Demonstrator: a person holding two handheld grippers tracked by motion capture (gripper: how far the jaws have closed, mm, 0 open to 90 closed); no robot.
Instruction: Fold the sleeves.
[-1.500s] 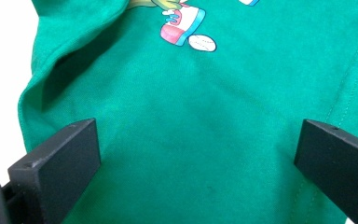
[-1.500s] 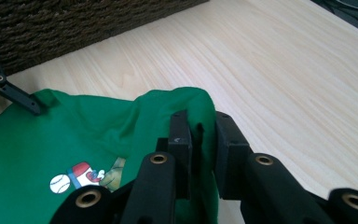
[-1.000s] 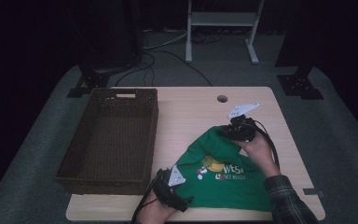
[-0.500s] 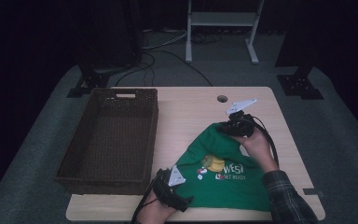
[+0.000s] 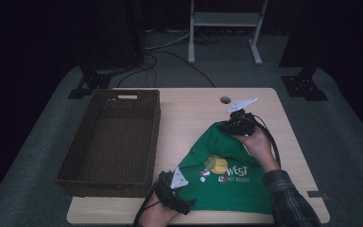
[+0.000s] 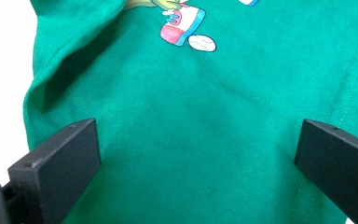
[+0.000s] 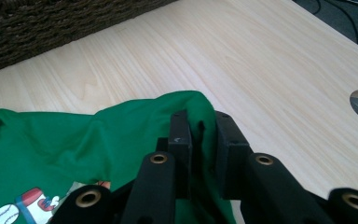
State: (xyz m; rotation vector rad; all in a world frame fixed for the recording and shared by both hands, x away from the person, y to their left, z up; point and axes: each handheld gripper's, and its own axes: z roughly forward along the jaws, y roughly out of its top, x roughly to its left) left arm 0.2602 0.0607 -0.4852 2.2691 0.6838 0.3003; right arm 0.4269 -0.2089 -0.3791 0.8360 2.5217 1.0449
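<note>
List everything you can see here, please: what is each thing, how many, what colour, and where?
T-shirt: one, green with a cartoon print, on the table's near right.
Basket: one, dark brown wicker, on the table's left.
Table: one, light wood, cable hole at its far edge.
Left gripper: one, black, jaws wide open over the shirt's near edge.
Right gripper: one, black, shut on the shirt's far edge.
Hands: two, holding the grippers.
</note>
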